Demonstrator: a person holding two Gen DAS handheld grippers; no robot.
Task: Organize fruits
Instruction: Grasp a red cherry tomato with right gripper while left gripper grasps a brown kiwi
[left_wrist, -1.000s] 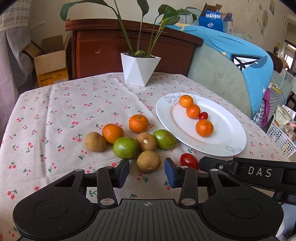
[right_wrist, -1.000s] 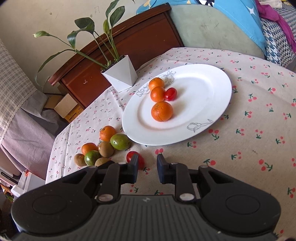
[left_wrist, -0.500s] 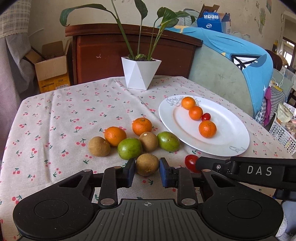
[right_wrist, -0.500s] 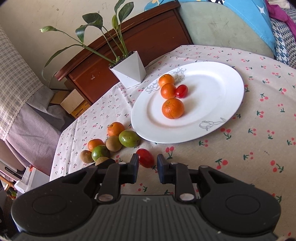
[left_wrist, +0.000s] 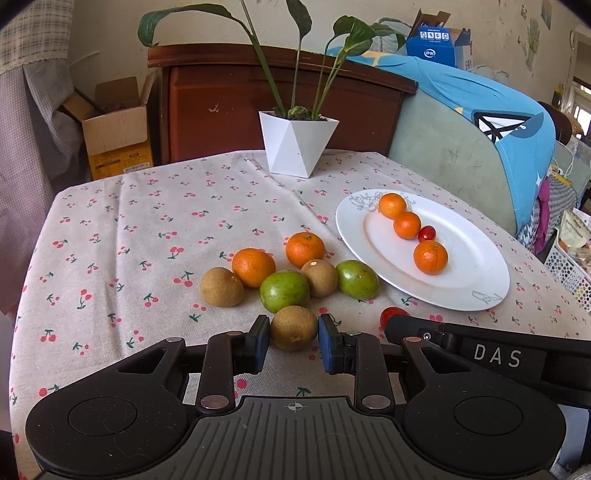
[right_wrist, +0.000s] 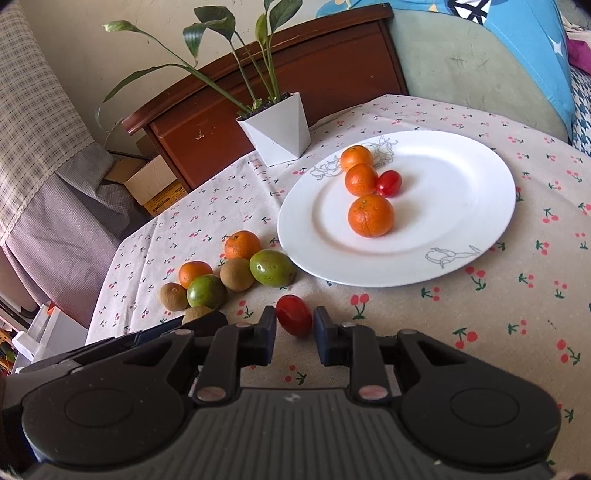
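My left gripper (left_wrist: 292, 333) is shut on a small brown kiwi (left_wrist: 293, 326) that rests on the cherry-print cloth, with a pad tight against each side. Behind it lie two mandarins (left_wrist: 253, 266), two green fruits (left_wrist: 284, 290) and two more kiwis (left_wrist: 221, 287). In the right wrist view my right gripper (right_wrist: 294, 326) is shut on a red cherry tomato (right_wrist: 293, 314) on the cloth, its narrow jaws hugging both sides. The white plate (right_wrist: 461, 192) beyond holds three mandarins (right_wrist: 370, 215) and a cherry tomato (right_wrist: 388, 183). The right gripper's finger (left_wrist: 424, 328) half hides the loose tomato in the left wrist view.
A white faceted plant pot (left_wrist: 297, 144) stands at the table's far edge before a wooden cabinet (left_wrist: 258, 103). A padded seat with a blue cover (left_wrist: 498, 122) borders the right side. A cardboard box (left_wrist: 118, 136) sits on the floor at the left.
My left gripper's jaws closed from wide apart onto the near kiwi. The right gripper shifted and rolled, so the tomato that was beside its left finger now lies between its tips.
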